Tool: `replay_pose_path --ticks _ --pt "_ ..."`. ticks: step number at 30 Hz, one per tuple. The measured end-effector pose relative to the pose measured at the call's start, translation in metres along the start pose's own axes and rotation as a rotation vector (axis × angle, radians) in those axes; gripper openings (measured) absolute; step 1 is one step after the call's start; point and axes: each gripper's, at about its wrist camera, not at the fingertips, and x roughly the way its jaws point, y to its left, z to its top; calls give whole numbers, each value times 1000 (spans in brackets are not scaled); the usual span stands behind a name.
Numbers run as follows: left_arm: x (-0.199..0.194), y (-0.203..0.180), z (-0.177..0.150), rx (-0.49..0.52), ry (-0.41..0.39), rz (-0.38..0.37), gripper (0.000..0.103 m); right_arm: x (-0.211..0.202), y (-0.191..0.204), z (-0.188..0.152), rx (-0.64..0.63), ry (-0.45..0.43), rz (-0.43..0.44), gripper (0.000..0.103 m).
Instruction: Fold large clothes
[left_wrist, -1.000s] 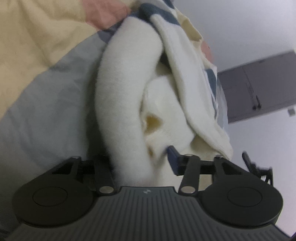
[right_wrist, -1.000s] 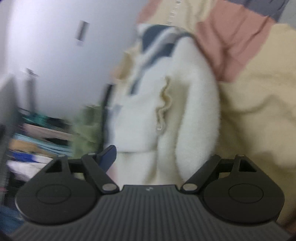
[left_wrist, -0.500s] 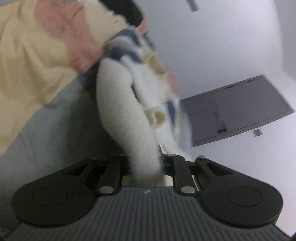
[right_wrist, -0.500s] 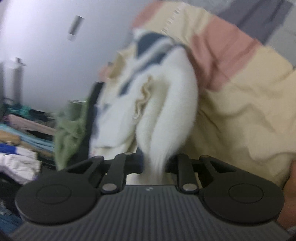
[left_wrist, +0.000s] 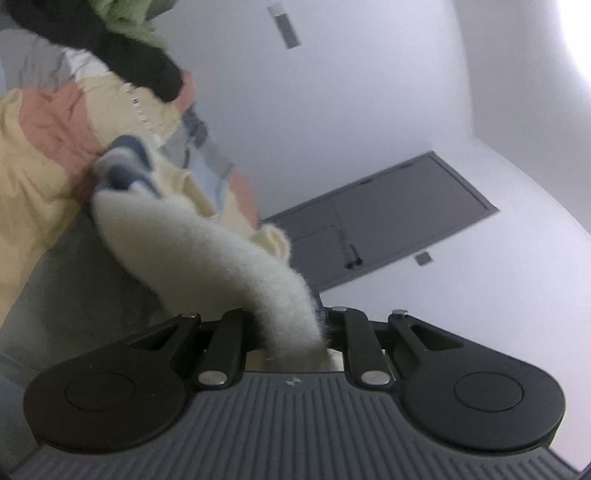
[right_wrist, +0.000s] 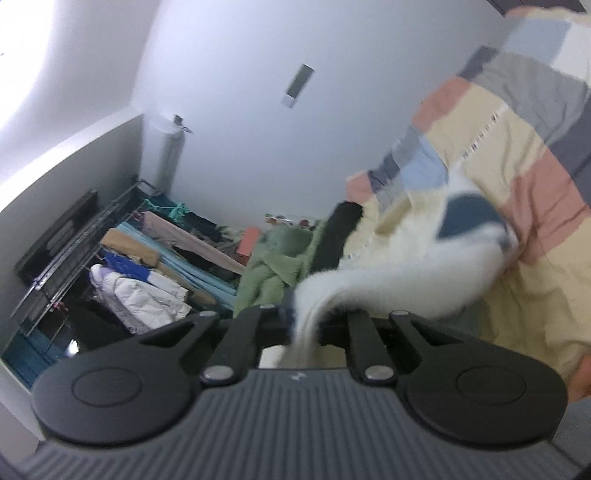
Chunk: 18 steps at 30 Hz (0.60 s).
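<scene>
Left wrist view: your left gripper (left_wrist: 291, 332) pinches a thick fold of the fluffy cream fleece garment with navy patches (left_wrist: 192, 243), which stretches up-left over the pastel patchwork quilt (left_wrist: 40, 155); a grey door (left_wrist: 384, 225) lies beyond.

Right wrist view: your right gripper (right_wrist: 306, 328) clamps a thin edge of the same garment (right_wrist: 406, 266), beside the quilt (right_wrist: 517, 155) and a green knitted garment (right_wrist: 273, 266).

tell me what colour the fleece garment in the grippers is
Cream-white fleece garment with navy blue patches, clearest in the right wrist view.
</scene>
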Motion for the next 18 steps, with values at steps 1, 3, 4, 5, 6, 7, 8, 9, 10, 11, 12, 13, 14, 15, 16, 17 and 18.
replay_pose_path --ticks 1,3,4,5,6,7,8,9,10,11,12,13,14,15,16,17,18 --pt "-5 -7 -2 25 13 -1 16 -4 4 0 -19 -4 3 11" --pt "-16 -15 -8 51 29 4 16 -10 13 -1 -42 -3 -4 11" --pt "-21 -17 -11 57 37 2 16 -12 15 -2 -46 -4 -3 11" --pt "-25 -17 -14 55 40 -2 16 -16 17 -3 -47 -10 0 11" --pt "-28 -16 -16 53 41 -8 16 -20 17 -4 -47 -18 6 11" --pt "-30 -14 -16 49 38 -16 16 -22 17 -4 -47 -26 10 11" --pt "-30 -12 -16 40 34 -21 16 -22 16 -3 -47 -38 11 11" --pt "-27 -8 -13 31 29 -23 16 -20 15 0 -45 -47 7 11" --pt "-23 -7 -10 36 21 -18 16 -18 12 3 -45 -53 -1 11" --pt "-16 -6 -4 51 10 -6 16 -14 12 6 -54 -56 -13 11" --pt "-9 -6 3 62 0 7 17 -3 12 13 -67 -60 -35 11" --pt "1 -5 11 75 -14 24 17 5 11 19 -69 -63 -53 11" --pt "14 -3 21 85 -35 42 17 18 9 26 -65 -67 -69 11" --pt "26 -2 31 92 -54 57 17 32 8 34 -65 -76 -87 11" --pt "40 0 43 105 -76 78 17 45 7 40 -62 -89 -107 11" --pt "54 3 55 111 -92 97 17 62 4 49 -53 -102 -126 11" --pt "73 8 69 114 -106 113 17 79 0 57 -45 -115 -142 11"
